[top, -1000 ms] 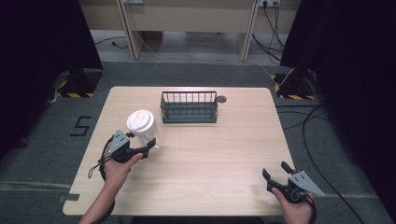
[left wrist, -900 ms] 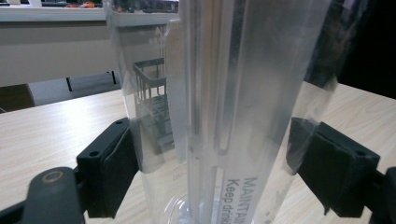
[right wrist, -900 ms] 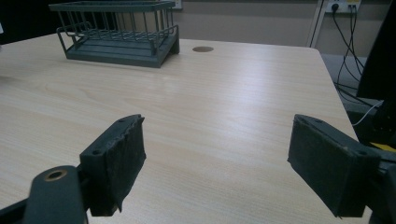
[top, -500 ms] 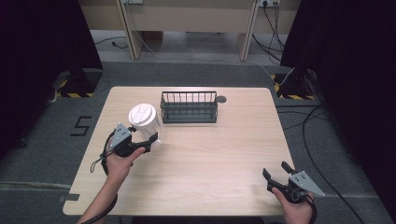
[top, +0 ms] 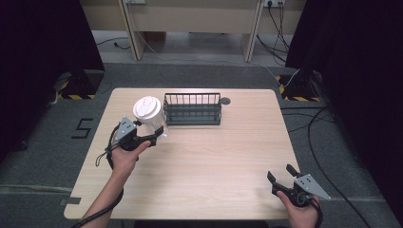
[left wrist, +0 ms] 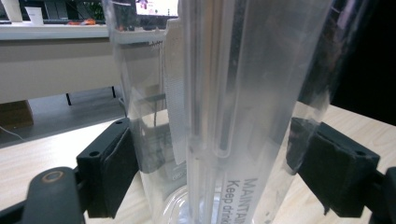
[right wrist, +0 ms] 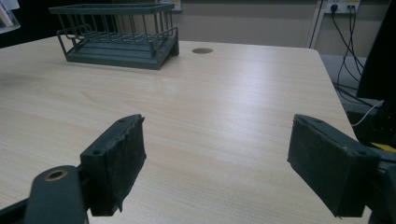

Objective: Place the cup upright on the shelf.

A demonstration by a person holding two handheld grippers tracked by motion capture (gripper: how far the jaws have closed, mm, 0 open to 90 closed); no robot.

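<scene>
Clear plastic cup (top: pixel 151 119) with white lid sits left of the wire basket (top: pixel 192 109), clamped by the left gripper (top: pixel 151 135). Thin walls likely dent; grip low, gently. Right gripper (top: pixel 281 178) gapes wide.

left claw (left wrist: pixel 212 172) pads pressed on clear plastic container (left wrist: pixel 224 107), wooden table (left wrist: pixel 28 158) beneath

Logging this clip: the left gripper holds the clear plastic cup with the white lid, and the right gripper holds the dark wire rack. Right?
Half right. The left gripper does clamp the clear plastic cup with the white lid. But the right gripper is open and holds nothing, as the right gripper view shows; the dark wire rack stands untouched at the table's far side.
</scene>
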